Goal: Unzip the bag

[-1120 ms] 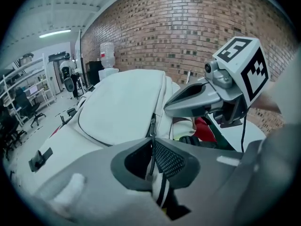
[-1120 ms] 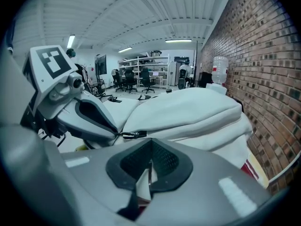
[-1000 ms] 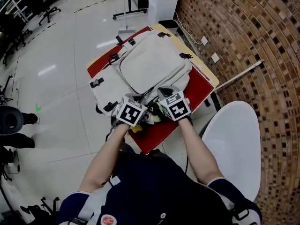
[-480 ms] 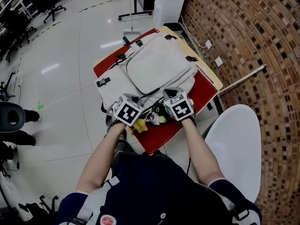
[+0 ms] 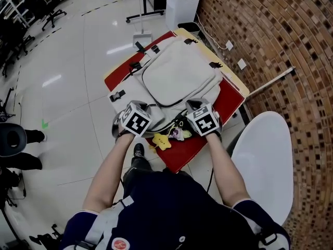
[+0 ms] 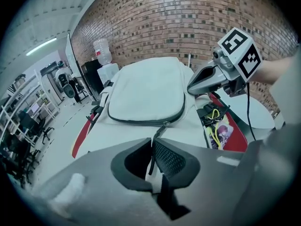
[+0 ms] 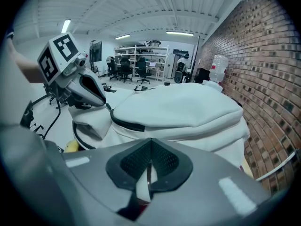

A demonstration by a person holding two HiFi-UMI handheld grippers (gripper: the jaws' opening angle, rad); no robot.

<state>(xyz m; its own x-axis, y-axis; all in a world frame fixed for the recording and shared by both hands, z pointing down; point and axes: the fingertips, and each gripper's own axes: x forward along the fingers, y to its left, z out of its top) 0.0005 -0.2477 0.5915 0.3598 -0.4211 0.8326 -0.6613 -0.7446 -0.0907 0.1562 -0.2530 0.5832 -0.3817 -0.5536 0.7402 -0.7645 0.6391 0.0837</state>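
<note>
A pale grey backpack [image 5: 177, 74] lies flat on a red mat [image 5: 182, 150] on a small table. My left gripper [image 5: 141, 117] is at the bag's near left corner. In the left gripper view its jaws [image 6: 151, 155] are shut on the dark zipper pull [image 6: 159, 132], which hangs from the front pocket's zipper [image 6: 141, 121]. My right gripper [image 5: 196, 112] is at the near right corner. It [image 7: 149, 169] is shut on a fold of the bag's pale fabric [image 7: 188, 112]. Between them a yellow star charm [image 5: 162, 141] and a pink card charm [image 5: 177, 134] lie on the mat.
A white round chair [image 5: 263, 160] stands close on the right, with the brick wall [image 5: 281, 40] behind it. The table's pale edge [image 5: 231, 77] shows past the mat. A white appliance [image 5: 182, 1] stands beyond the table. Someone's dark shoes [image 5: 23, 147] are at the far left.
The two grippers have drawn apart along the bag's near edge, the left one going left. The charms between them are now uncovered.
</note>
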